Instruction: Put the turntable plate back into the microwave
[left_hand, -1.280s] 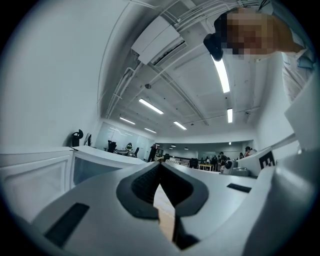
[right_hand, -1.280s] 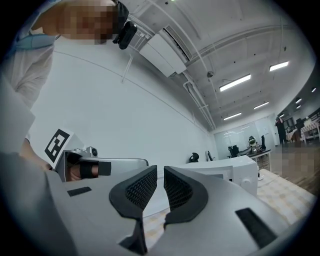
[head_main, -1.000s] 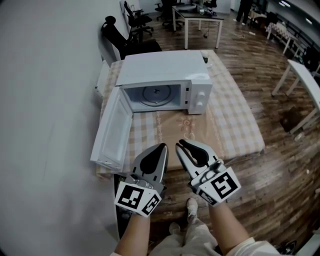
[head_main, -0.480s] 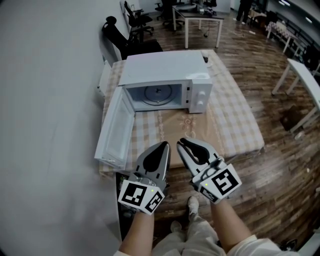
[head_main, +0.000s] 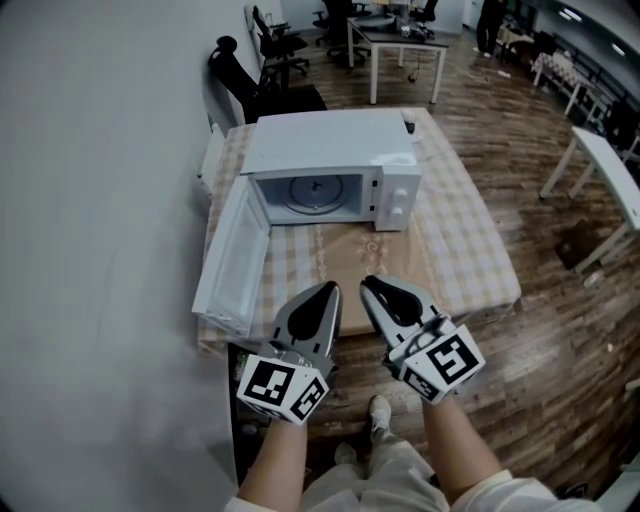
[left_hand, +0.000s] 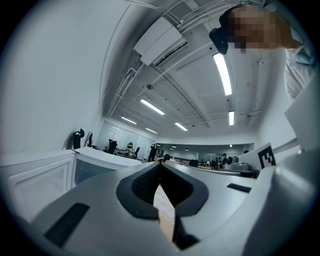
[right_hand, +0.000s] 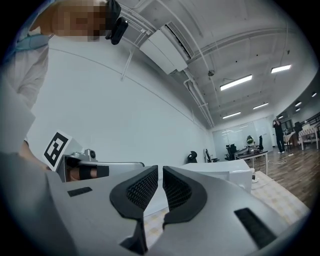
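The white microwave (head_main: 330, 165) stands on a table with a checked cloth (head_main: 455, 250), and its door (head_main: 232, 262) is swung open to the left. The round glass turntable plate (head_main: 315, 192) lies flat inside the cavity. Both grippers hover side by side near the table's front edge, well short of the microwave, and point toward it. The tips of my left gripper (head_main: 330, 289) (left_hand: 160, 165) meet, with nothing held. The jaws of my right gripper (head_main: 368, 284) (right_hand: 160, 170) are closing, with a thin gap left and nothing between them.
A white wall runs along the left. Black office chairs (head_main: 262, 62) and a white desk (head_main: 400, 45) stand behind the table, and another white table (head_main: 605, 170) is at the right. The floor is wood; the person's shoes (head_main: 378, 410) show below.
The right gripper's jaws have drawn closer together. Both hands stay where they were in front of the table.
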